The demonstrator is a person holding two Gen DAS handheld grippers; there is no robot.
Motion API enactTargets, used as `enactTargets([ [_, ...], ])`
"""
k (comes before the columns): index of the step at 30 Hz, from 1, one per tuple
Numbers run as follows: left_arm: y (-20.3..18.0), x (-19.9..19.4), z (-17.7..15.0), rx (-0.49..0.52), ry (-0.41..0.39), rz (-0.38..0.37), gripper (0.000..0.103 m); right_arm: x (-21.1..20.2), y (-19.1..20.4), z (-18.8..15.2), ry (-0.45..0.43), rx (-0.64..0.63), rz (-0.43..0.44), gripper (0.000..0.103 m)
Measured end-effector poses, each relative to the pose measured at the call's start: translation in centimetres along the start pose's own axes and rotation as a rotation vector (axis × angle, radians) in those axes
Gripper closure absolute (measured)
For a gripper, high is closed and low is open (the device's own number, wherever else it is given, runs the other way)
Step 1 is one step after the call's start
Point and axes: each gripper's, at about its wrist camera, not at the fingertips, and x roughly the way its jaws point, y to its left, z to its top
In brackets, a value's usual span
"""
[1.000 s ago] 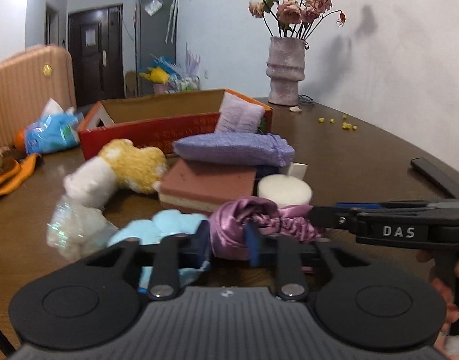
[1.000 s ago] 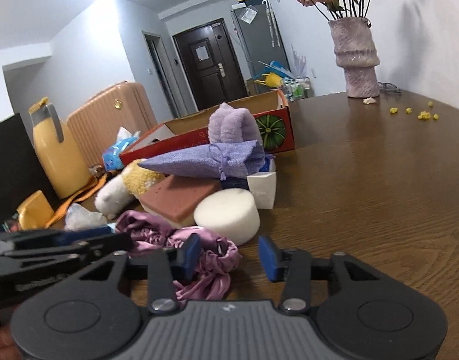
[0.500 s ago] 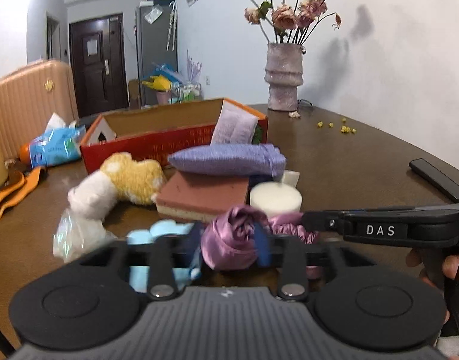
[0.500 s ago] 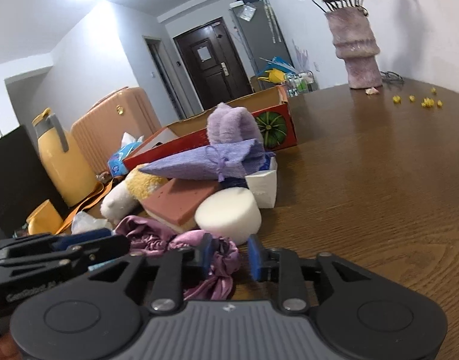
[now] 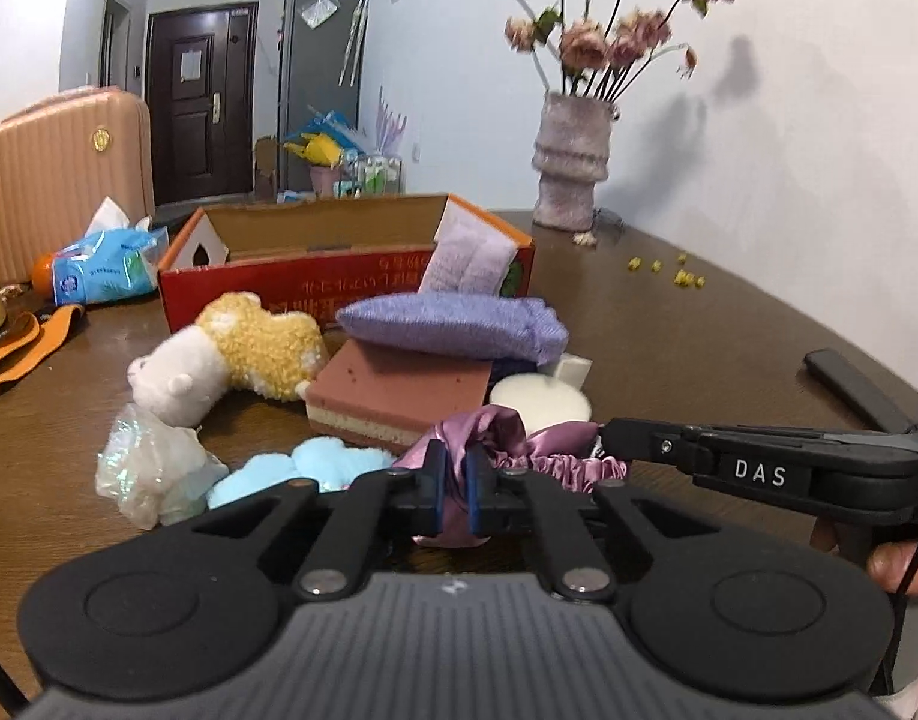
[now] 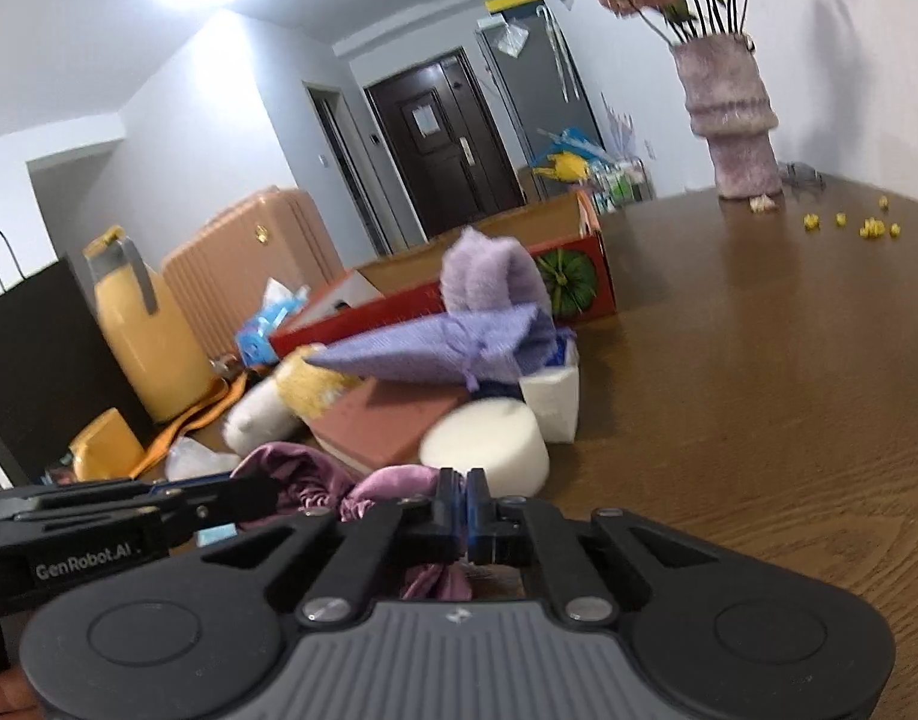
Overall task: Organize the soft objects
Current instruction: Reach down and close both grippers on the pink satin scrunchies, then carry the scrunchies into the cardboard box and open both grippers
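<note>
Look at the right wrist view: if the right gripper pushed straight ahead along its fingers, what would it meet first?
The right gripper is shut on the purple satin scrunchie. Straight ahead, it would likely first meet the white round sponge, just beyond the fingertips; the exact gap is hard to judge.

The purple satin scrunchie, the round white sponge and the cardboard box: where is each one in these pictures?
purple satin scrunchie (image 5: 555, 468): left wrist view, on its ruffled band.
round white sponge (image 6: 486, 441): right wrist view, on its flat top.
cardboard box (image 5: 351, 288): left wrist view, on its red front wall.
</note>
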Motion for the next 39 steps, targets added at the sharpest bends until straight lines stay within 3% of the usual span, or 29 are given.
enactTargets([
  [8,-0.7,-4.7,0.9,0.007,-0.114,0.0,0.096,-3.7,2.6,1.2,-0.101,-0.071,0.016,0.101],
  [11,-0.1,-5.1,2.2,-0.001,-0.123,0.008,0.096,-3.7,3.2,2.7,-0.109,-0.082,0.048,0.101],
  [15,2.1,-4.6,6.0,-0.025,-0.149,0.009,0.096,-2.4,4.1,6.7,-0.119,-0.104,0.1,0.101],
  [19,5.1,-2.7,11.3,-0.065,-0.161,0.003,0.096,0.8,6.0,12.9,-0.146,-0.191,0.131,0.102],
  [25,10.7,3.4,19.6,-0.186,-0.128,0.017,0.098,9.7,7.6,20.8,-0.066,-0.204,0.161,0.103],
  [29,14.4,9.0,23.1,-0.239,-0.117,0.078,0.098,15.4,7.7,24.1,-0.044,-0.201,0.115,0.102],
  [34,20.2,18.2,24.2,-0.41,-0.056,0.106,0.098,22.9,6.9,26.4,0.042,-0.206,0.067,0.101],
  [37,22.1,23.9,24.1,-0.403,0.034,0.125,0.098,28.6,6.2,26.8,0.163,-0.201,0.058,0.1],
  [39,22.6,26.8,23.8,-0.375,0.077,0.18,0.098,32.4,5.3,26.7,0.256,-0.181,0.039,0.098],
])
